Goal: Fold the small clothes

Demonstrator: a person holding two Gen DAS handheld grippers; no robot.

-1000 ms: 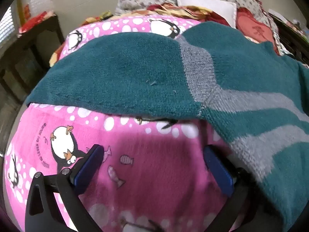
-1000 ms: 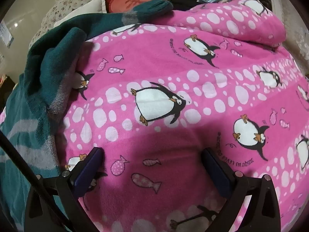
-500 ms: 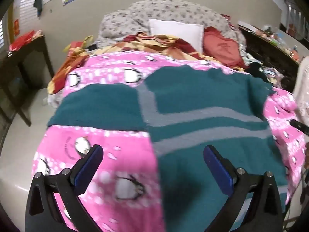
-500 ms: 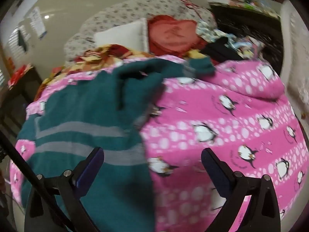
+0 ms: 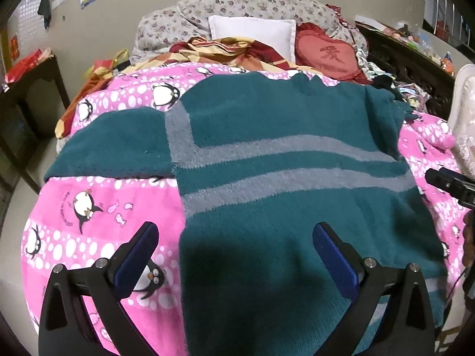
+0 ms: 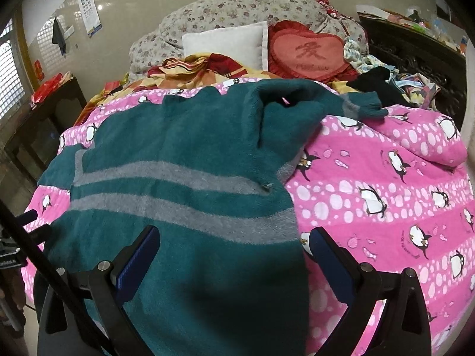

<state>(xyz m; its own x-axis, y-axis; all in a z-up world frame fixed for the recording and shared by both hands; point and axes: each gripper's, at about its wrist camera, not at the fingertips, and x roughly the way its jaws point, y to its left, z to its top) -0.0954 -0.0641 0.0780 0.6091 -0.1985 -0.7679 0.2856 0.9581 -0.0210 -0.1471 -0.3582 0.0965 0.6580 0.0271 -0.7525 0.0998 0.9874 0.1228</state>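
A teal knit sweater with two grey stripes (image 5: 282, 160) lies spread on the pink penguin blanket (image 5: 98, 207); its left sleeve lies flat to the left. In the right wrist view the sweater (image 6: 184, 178) has its right sleeve bunched and crumpled toward the far right, cuff (image 6: 368, 106) on the blanket. My left gripper (image 5: 234, 255) is open and empty, held above the sweater's lower left part. My right gripper (image 6: 234, 255) is open and empty, above the sweater's lower right edge.
Pillows, a red heart cushion (image 6: 308, 53) and a patterned quilt (image 5: 225, 50) lie at the bed's head. Loose clothes (image 6: 394, 86) are piled at the far right. A dark table (image 5: 26, 95) stands left of the bed. The other gripper shows at the right edge (image 5: 451, 184).
Both grippers pulled back and up from close over the blanket; the whole sweater and bed now show. Both stayed open.
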